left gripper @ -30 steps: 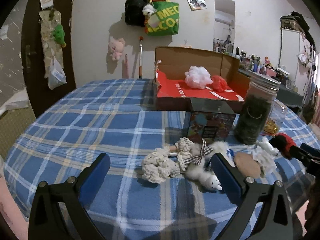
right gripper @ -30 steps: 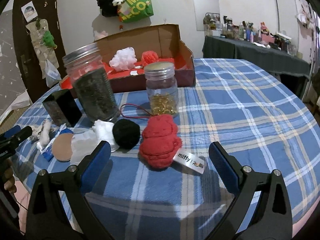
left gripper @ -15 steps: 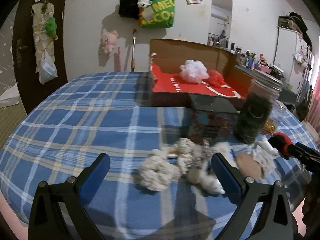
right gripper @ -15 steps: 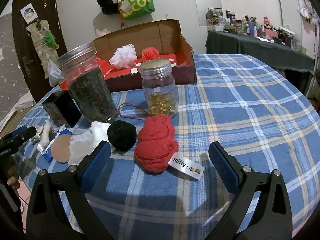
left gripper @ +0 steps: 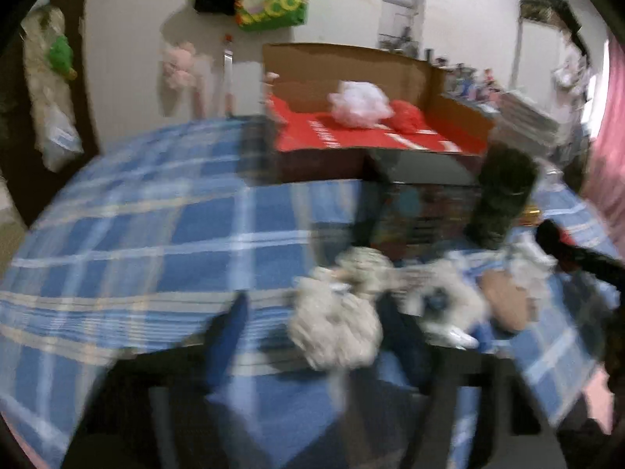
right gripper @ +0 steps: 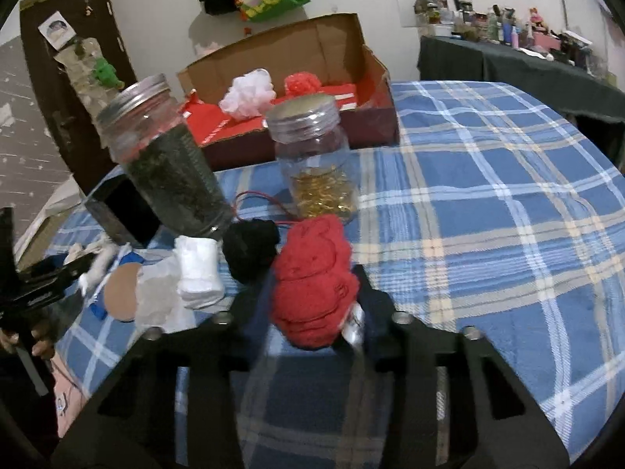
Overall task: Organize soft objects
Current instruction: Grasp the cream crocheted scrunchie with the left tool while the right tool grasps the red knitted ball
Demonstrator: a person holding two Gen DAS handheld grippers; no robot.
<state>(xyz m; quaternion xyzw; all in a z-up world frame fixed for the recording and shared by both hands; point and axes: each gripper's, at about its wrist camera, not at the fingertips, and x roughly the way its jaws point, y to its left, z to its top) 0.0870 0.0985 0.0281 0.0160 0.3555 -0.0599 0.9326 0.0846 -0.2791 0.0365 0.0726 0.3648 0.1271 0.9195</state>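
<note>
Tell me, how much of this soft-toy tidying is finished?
Two puffs, a white one and a red one, already lie in the cardboard box. In hand: the right gripper has closed its jaws on the red plush toy; the left gripper is at the cream knitted toy, grip too blurred to judge. The black pom-pom and white cloth remain on the table.

Blue plaid table (right gripper: 488, 179), cardboard box (right gripper: 375, 117), two jars (right gripper: 316, 164), soft toys (right gripper: 312, 277)
</note>
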